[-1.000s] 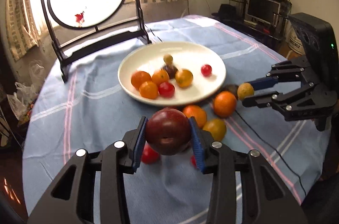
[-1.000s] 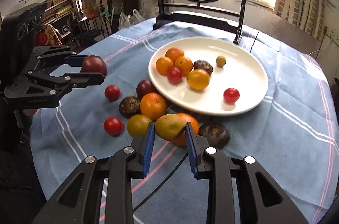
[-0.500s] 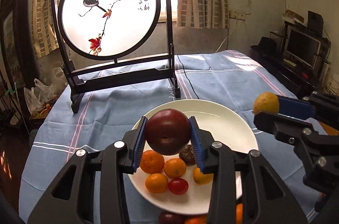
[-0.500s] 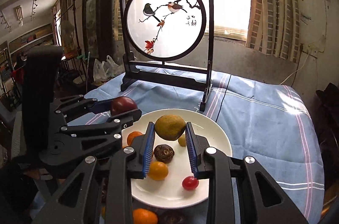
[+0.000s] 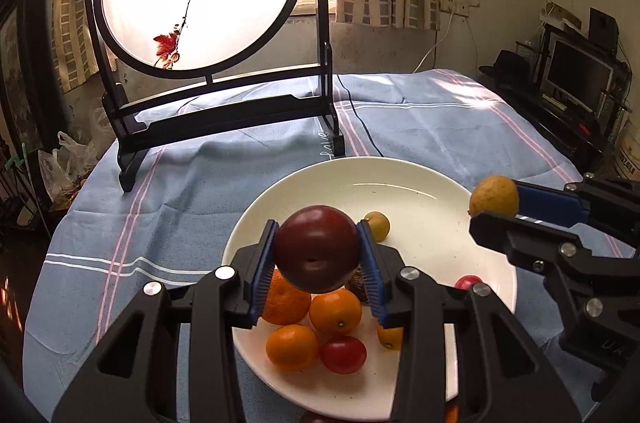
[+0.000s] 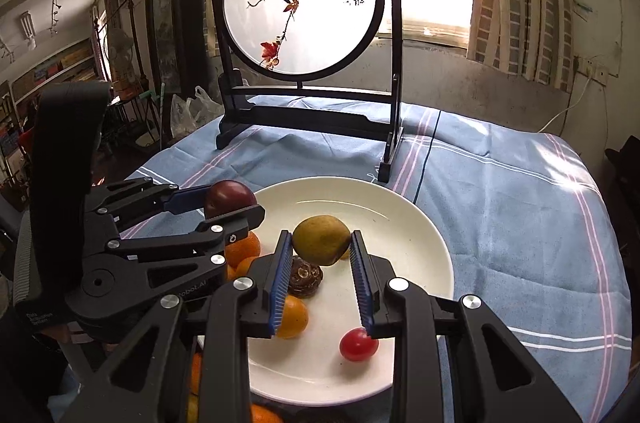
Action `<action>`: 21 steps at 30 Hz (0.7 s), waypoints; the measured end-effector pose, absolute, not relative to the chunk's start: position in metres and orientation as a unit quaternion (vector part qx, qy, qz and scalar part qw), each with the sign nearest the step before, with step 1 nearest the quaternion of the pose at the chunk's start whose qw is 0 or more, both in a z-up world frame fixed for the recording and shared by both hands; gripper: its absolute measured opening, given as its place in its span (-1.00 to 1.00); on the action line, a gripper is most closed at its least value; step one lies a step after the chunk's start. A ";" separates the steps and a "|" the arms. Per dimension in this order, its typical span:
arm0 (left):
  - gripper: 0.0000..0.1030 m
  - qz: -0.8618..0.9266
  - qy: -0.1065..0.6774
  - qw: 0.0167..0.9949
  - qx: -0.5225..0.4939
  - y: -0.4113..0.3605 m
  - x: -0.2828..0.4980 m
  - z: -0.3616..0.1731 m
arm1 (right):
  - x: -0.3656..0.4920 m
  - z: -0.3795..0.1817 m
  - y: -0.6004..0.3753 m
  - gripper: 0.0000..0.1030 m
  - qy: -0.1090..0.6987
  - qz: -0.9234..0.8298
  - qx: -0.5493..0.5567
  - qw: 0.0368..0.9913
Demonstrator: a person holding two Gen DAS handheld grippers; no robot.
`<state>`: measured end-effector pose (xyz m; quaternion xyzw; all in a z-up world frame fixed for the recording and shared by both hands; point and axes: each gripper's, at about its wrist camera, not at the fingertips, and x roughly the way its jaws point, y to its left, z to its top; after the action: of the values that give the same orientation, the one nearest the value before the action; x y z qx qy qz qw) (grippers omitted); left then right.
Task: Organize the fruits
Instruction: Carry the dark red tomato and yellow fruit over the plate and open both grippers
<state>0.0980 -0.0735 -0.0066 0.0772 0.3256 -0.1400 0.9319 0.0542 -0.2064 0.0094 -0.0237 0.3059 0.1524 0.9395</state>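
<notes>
You are holding the plum [image 5: 317, 253] in your left gripper [image 5: 318, 263] above the plate [image 5: 420, 183] | right gripper [image 6: 320, 259] is pinching the lemon [image 6: 320, 240] above the plate | both round, smooth, easily bruised: squeeze softly around the middle.

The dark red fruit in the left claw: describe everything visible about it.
The dark red fruit is round, smooth and glossy, maroon like a plum, with a small dimple facing the left wrist camera. It is whole and unmarked. The left claw clamps it between blue ribbed pads, one on each side. It hangs in the air over the near part of the white plate, above the oranges, touching only the pads.
</notes>
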 end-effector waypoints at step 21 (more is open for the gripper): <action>0.11 -0.123 0.311 0.939 0.073 -0.070 0.098 -0.003 | 0.058 0.005 -0.213 -0.14 0.306 0.135 -0.013 0.942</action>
<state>0.0976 -0.0699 -0.0028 0.0731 0.3112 -0.1233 0.9395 0.0585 -0.2131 0.0054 -0.0128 0.3063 0.1345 0.9423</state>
